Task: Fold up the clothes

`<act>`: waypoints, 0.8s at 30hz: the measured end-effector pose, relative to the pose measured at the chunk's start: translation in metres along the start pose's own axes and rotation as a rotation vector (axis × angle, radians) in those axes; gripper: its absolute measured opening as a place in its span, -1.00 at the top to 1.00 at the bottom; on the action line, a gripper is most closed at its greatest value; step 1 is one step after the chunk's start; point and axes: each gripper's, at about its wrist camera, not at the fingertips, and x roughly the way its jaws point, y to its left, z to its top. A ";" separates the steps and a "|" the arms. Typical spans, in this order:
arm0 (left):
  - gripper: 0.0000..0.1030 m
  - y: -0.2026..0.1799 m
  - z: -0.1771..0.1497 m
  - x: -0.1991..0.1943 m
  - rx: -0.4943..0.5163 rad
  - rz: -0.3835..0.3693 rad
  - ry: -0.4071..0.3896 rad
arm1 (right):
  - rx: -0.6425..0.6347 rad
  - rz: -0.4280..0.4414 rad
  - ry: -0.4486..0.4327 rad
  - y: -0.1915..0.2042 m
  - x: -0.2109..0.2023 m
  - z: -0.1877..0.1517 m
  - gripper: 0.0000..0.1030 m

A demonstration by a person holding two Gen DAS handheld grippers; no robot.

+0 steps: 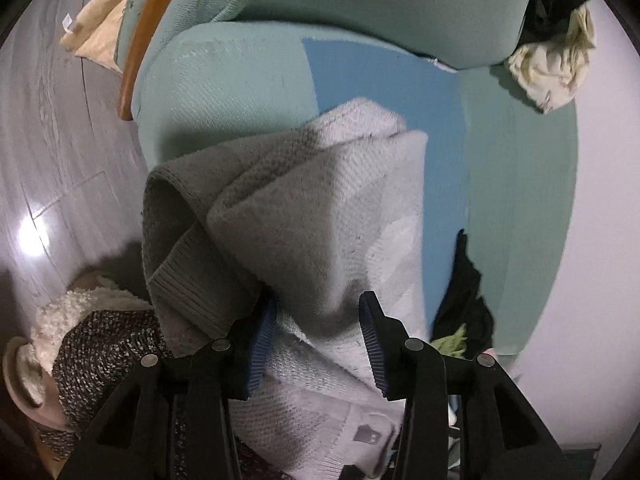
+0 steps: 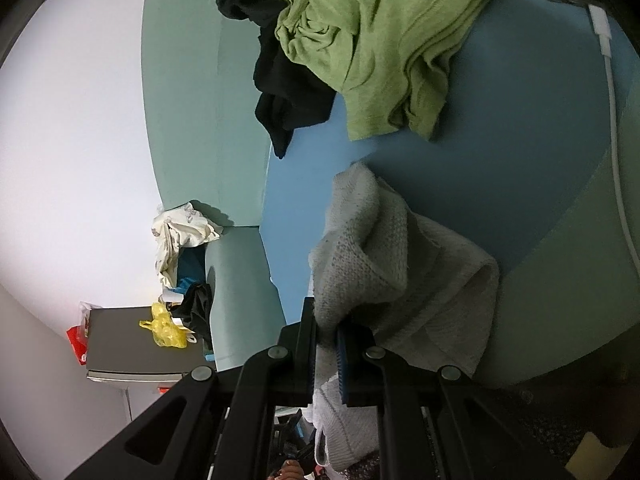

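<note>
The gray sweater (image 1: 320, 208) hangs bunched in front of the sofa (image 1: 224, 80), lifted off the blue seat cushion (image 1: 360, 72), with its ribbed hem drooping toward the floor side.

The left hand-held gripper (image 1: 318, 336) has its jaws apart. Folds of the sweater drape between and over the blue-ribbed pads (image 1: 370, 344), and the left finger presses against the knit, but no clamp shows.

The right hand-held gripper (image 2: 328, 344) has its jaws closed together on a fold of the same sweater (image 2: 400, 264), which rises from the pinch and spreads across the sofa's front edge.

Farther back on the blue cushion (image 2: 500, 160) lies a crumpled green shirt (image 2: 380, 48), touching a black garment (image 2: 288, 88) beside it. A white cable (image 2: 616, 128) runs along the sofa's arm. A cream cloth (image 1: 548, 68) sits on the sofa's backrest corner. Off the sofa's end, a yellow bag (image 2: 168, 330) rests on a dark counter (image 2: 124, 344).
</note>
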 end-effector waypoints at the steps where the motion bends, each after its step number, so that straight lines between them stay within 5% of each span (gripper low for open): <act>1: 0.17 0.000 0.000 -0.002 -0.016 -0.013 -0.025 | 0.002 0.003 0.000 -0.001 0.000 0.000 0.83; 5: 0.79 -0.003 0.005 -0.014 -0.021 -0.099 -0.098 | 0.002 0.024 -0.012 0.002 0.000 0.000 0.83; 7: 0.83 -0.005 0.008 -0.018 -0.027 -0.143 -0.096 | -0.010 0.037 -0.012 0.008 0.002 0.002 0.83; 11: 0.85 -0.019 0.010 -0.037 -0.015 -0.346 -0.115 | -0.092 0.053 0.000 0.035 -0.001 0.003 0.84; 16: 0.85 -0.036 -0.001 -0.077 0.079 -0.415 -0.127 | -0.195 0.106 -0.010 0.065 -0.025 -0.009 0.84; 20: 0.85 -0.005 -0.011 -0.073 0.051 -0.356 -0.103 | -0.232 -0.024 -0.023 0.051 -0.030 -0.017 0.84; 24: 0.85 0.052 -0.019 -0.045 -0.087 -0.221 -0.070 | -0.070 -0.160 0.036 -0.011 -0.011 -0.021 0.84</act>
